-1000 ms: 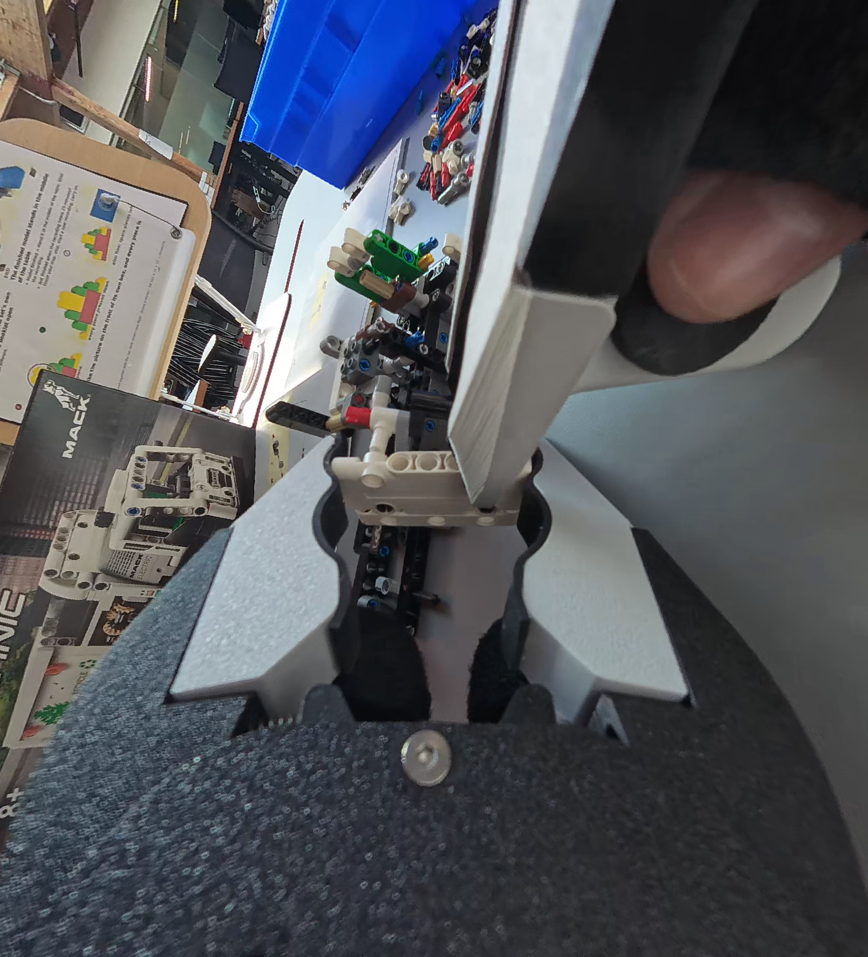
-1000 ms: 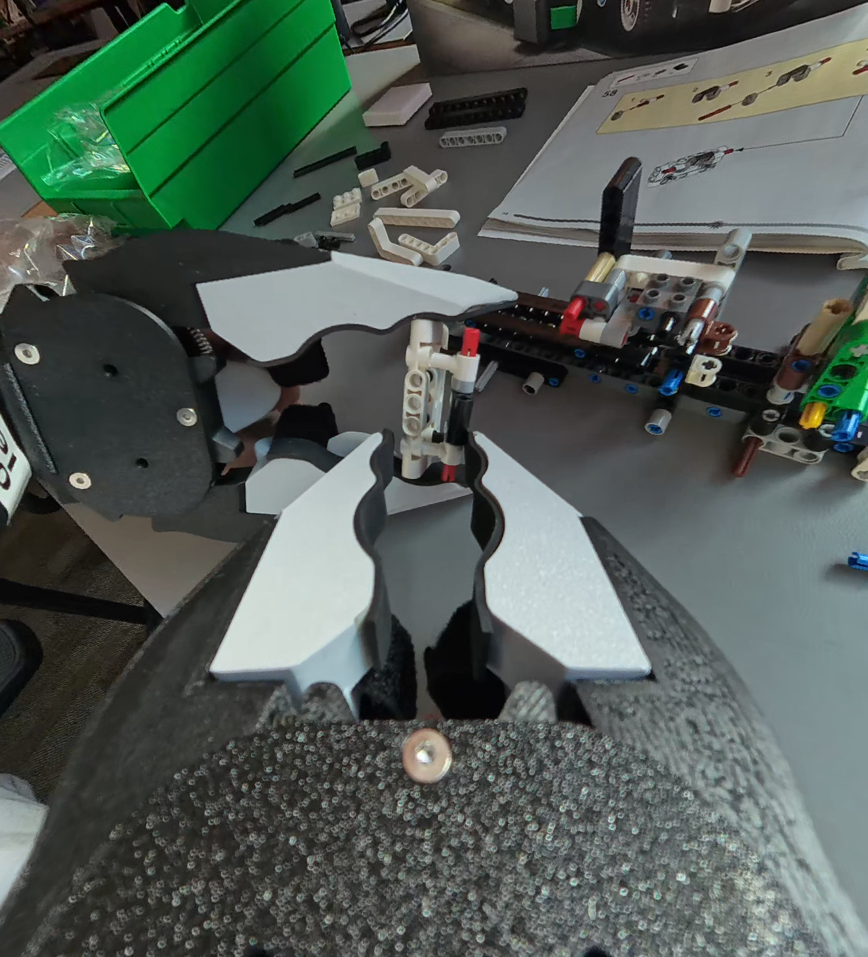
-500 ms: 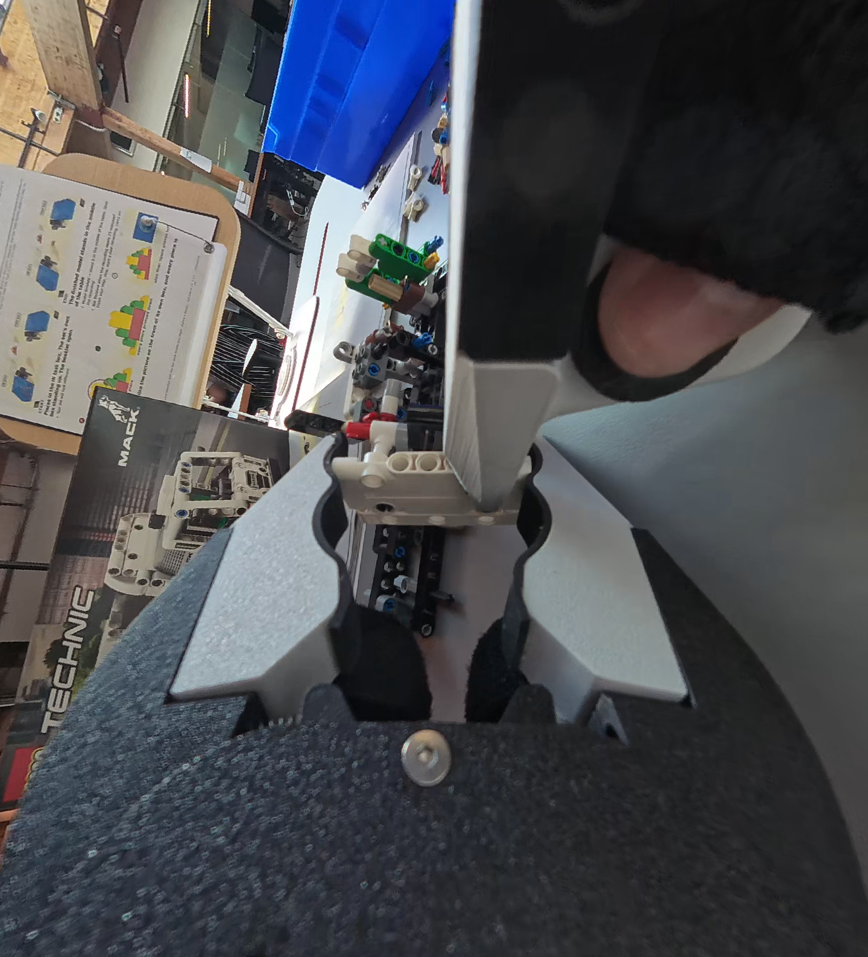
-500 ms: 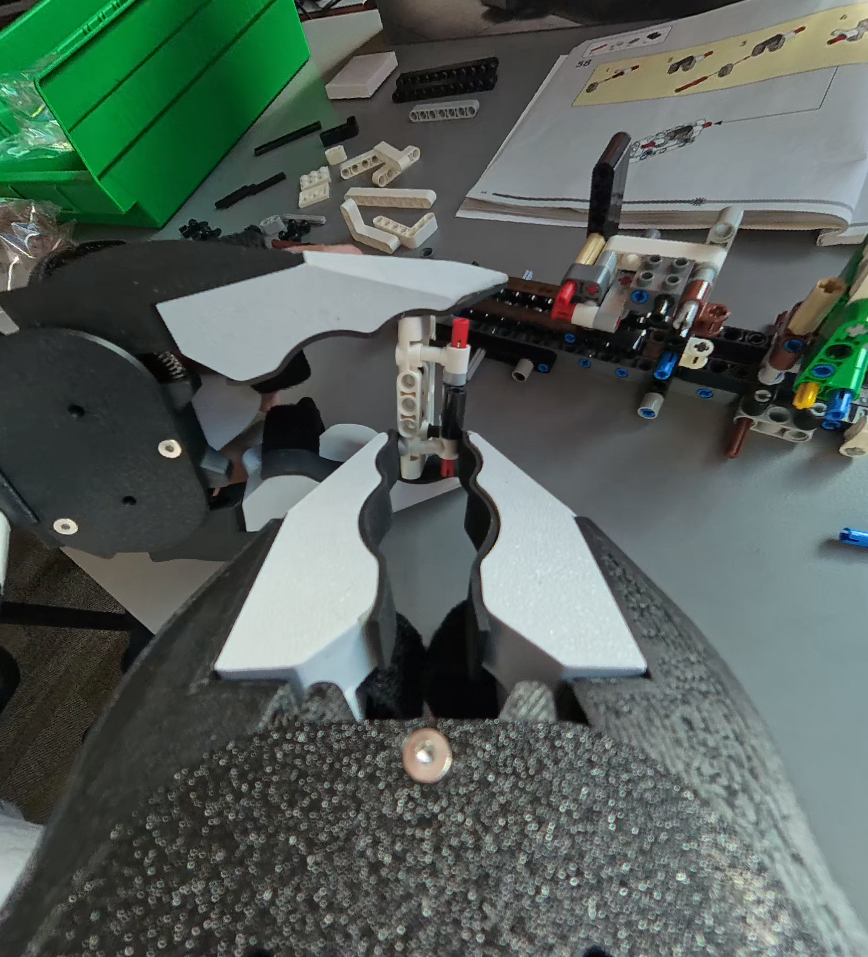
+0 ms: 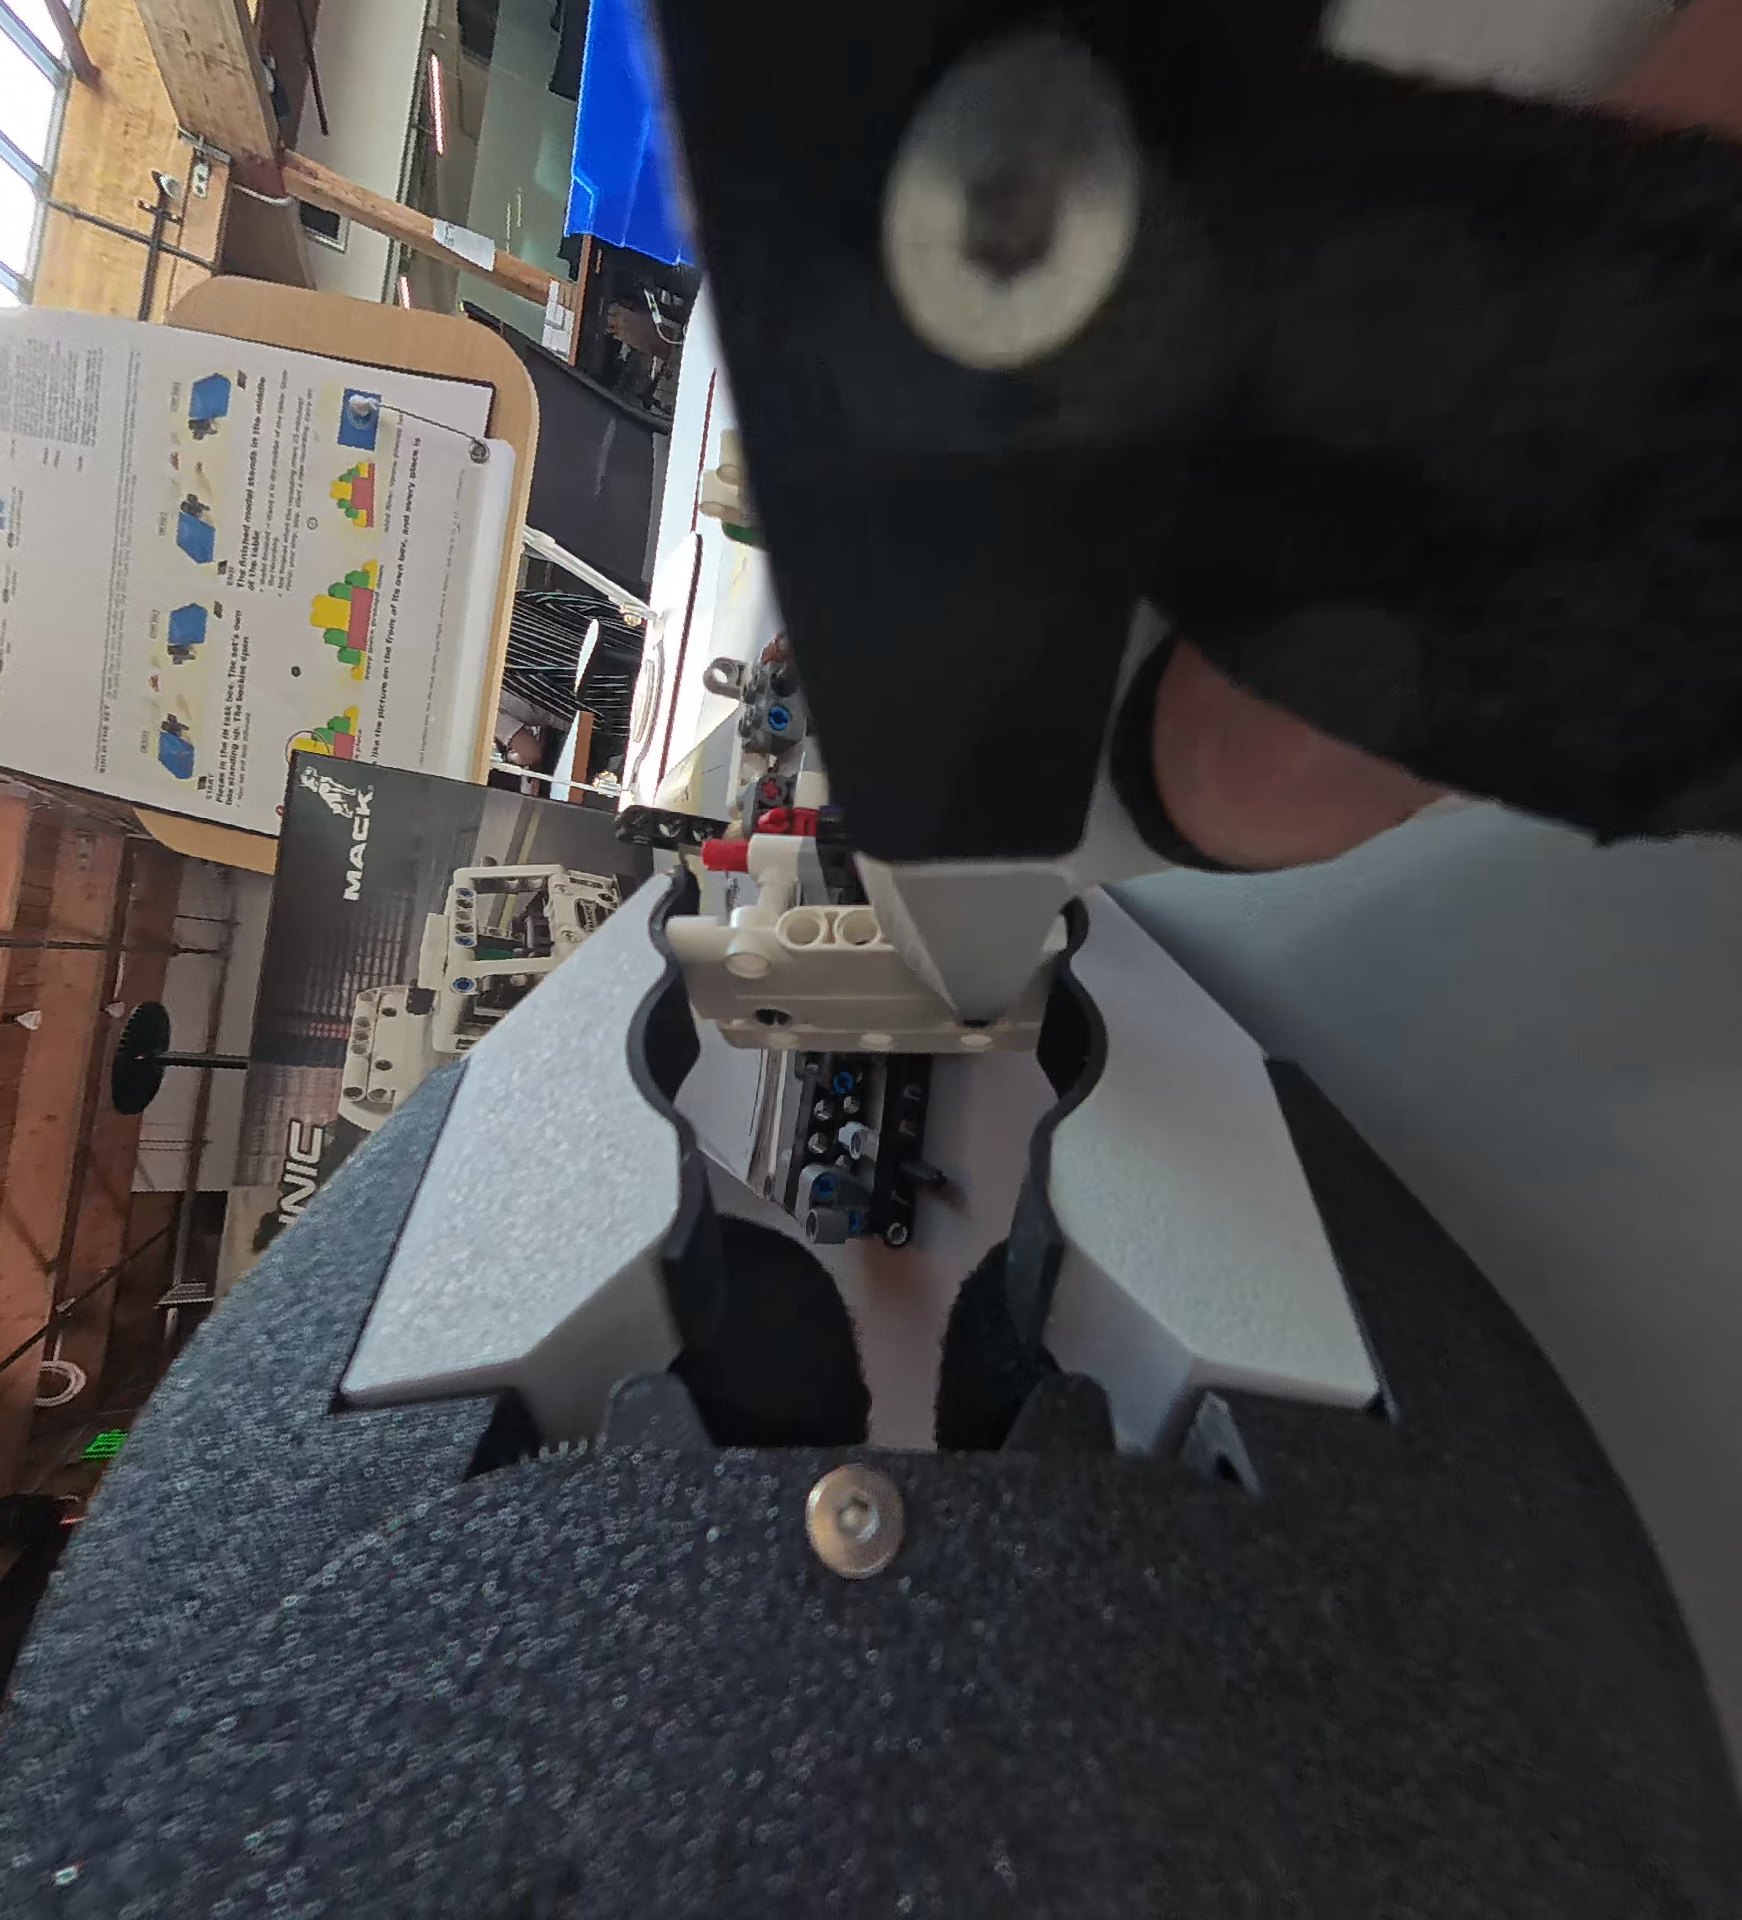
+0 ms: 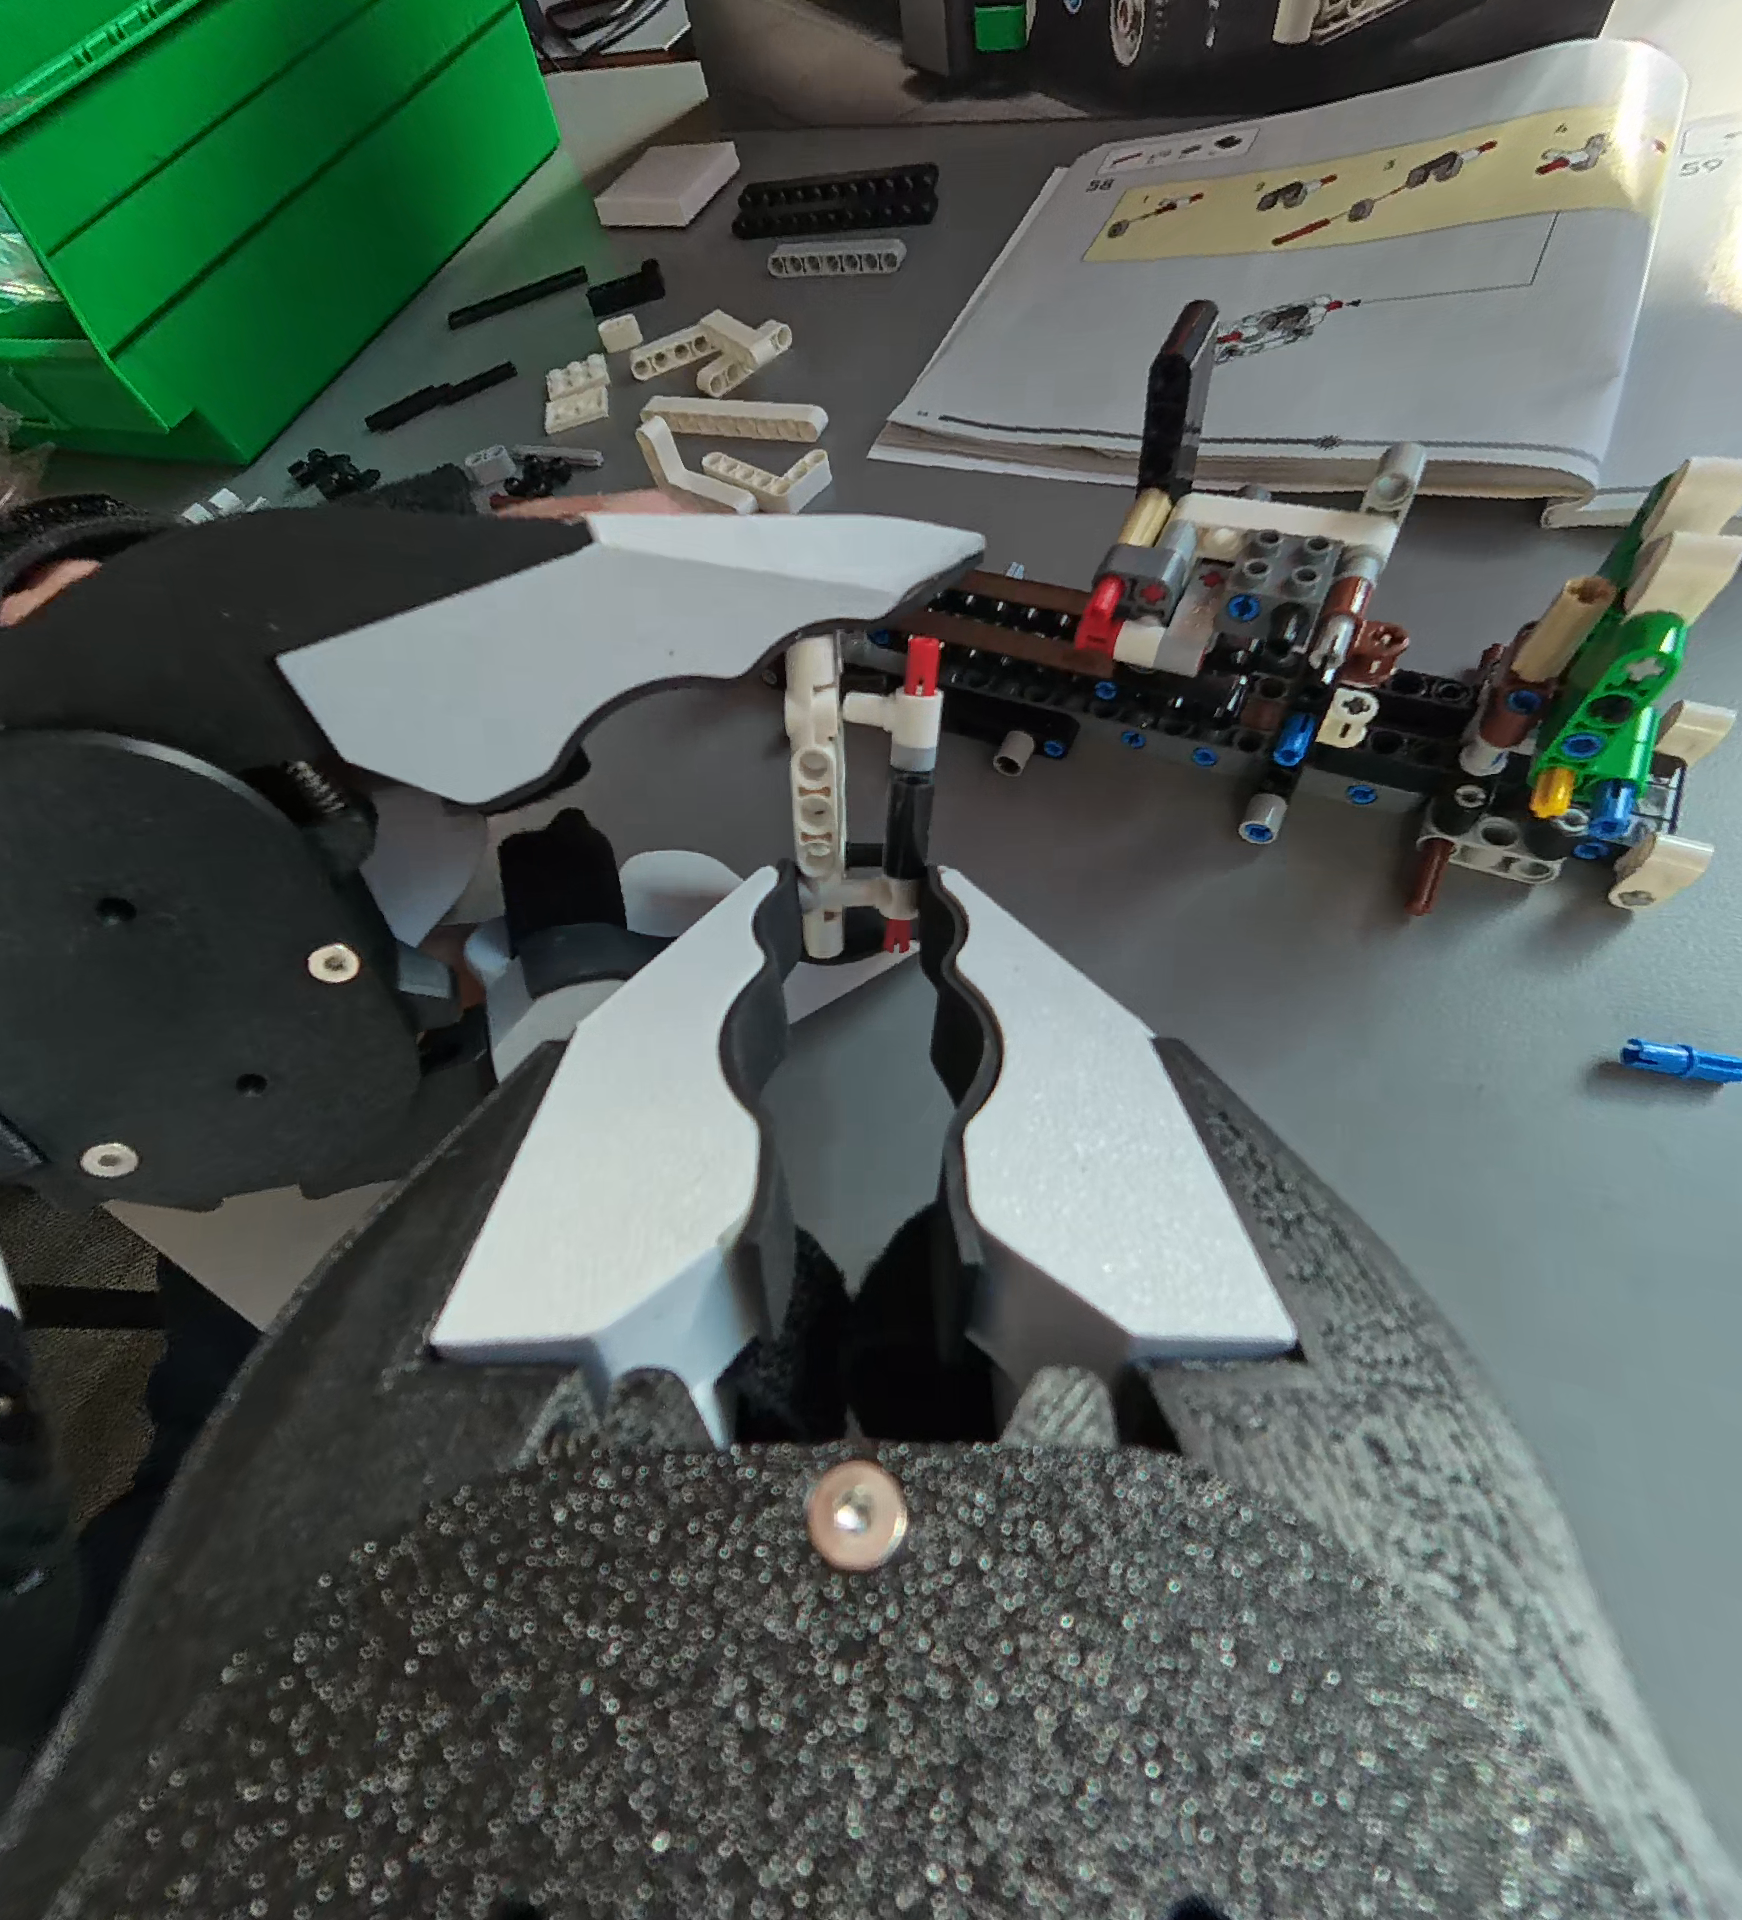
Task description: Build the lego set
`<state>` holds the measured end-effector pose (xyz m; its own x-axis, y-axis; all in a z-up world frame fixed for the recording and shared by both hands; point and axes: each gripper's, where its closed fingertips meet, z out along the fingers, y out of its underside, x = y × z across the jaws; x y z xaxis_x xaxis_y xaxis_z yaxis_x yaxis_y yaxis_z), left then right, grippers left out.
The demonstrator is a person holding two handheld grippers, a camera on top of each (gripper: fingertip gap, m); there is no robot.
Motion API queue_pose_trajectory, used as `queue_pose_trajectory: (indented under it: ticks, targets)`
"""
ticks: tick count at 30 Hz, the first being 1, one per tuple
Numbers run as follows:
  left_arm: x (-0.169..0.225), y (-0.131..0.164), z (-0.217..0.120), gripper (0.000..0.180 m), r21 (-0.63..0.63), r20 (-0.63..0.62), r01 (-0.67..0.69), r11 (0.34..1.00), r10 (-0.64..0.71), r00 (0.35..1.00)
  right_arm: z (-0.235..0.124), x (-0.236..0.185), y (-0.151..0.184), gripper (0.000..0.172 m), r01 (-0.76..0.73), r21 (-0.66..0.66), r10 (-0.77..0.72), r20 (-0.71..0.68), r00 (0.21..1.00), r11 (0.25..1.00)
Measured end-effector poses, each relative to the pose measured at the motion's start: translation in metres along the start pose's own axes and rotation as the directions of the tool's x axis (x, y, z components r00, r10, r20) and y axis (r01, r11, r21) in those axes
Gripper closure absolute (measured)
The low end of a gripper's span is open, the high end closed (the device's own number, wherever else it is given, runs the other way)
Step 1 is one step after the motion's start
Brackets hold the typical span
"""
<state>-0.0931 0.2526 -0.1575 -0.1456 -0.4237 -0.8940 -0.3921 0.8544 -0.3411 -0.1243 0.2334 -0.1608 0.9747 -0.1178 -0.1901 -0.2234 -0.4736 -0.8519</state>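
Item: small white beam sub-assembly (image 6: 817, 790) with a black-and-red axle, held above the grey surface (image 6: 1366, 1039) by 2 grippers at once; right gripper (image 6: 851, 914) has its jaws clamped across the lower end, left gripper (image 5: 862, 971) has its jaws set wide and closed on the beam's 2 ends. Nearby: long dark chassis build (image 6: 1262, 665) just beyond, open instruction booklet (image 6: 1314, 312) behind it, loose white beams (image 6: 732, 416), green bin (image 6: 223, 208), 1 blue pin (image 6: 1682, 1062) apart at right. Handling note: judged best kept square and steady in both grips, since the slim axle could twist or slip.
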Motion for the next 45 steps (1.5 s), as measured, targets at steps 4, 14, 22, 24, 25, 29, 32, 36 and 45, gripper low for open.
queue_pose_trajectory:
  ticks: [4, 14, 22, 24, 25, 29, 32, 36, 45]
  targets:
    - [-0.003, -0.002, 0.000, 0.116, 0.019, 0.027, -0.026, 0.999, 0.026, 0.999, 0.000, 0.000, -0.002, 0.150, -0.026, 0.005, 0.026, 0.038, 0.999, 1.000]
    - [-0.006, -0.006, -0.003, 0.116, 0.031, 0.038, -0.016, 0.999, 0.015, 0.999, -0.004, -0.001, -0.006, 0.151, 0.008, 0.050, -0.008, 0.004, 1.000, 0.999]
    - [-0.002, -0.006, -0.002, 0.116, 0.026, -0.001, 0.043, 0.999, -0.043, 0.999, -0.003, 0.000, -0.004, 0.152, 0.021, 0.048, -0.020, -0.034, 0.999, 0.999]
    - [-0.003, -0.006, -0.002, 0.117, 0.021, 0.005, 0.042, 0.999, -0.042, 0.999, -0.003, 0.000, -0.004, 0.152, 0.039, 0.048, -0.037, -0.047, 0.998, 0.998]
    - [-0.003, -0.006, -0.002, 0.116, 0.021, 0.007, 0.042, 0.999, -0.042, 0.999, -0.004, 0.001, -0.004, 0.152, 0.042, 0.049, -0.039, -0.051, 0.998, 0.998]
    - [-0.007, -0.008, -0.002, 0.116, 0.033, 0.014, 0.056, 0.998, -0.056, 0.998, -0.005, 0.001, -0.009, 0.151, 0.013, 0.081, -0.011, -0.033, 0.999, 0.997]
    - [-0.011, -0.012, -0.007, 0.116, 0.087, 0.035, 0.041, 0.995, -0.044, 0.998, -0.008, -0.004, -0.012, 0.151, -0.067, 0.085, 0.061, 0.072, 0.996, 0.994]
    - [-0.019, -0.019, -0.016, 0.116, 0.161, 0.087, 0.009, 0.987, -0.024, 0.996, -0.015, -0.011, -0.018, 0.150, -0.035, 0.140, 0.020, 0.108, 0.994, 0.989]
    - [-0.028, -0.020, -0.022, 0.116, 0.250, -0.017, 0.194, 0.949, -0.196, 0.980, -0.037, -0.025, -0.027, 0.144, -0.104, 0.205, 0.036, 0.309, 0.950, 0.973]
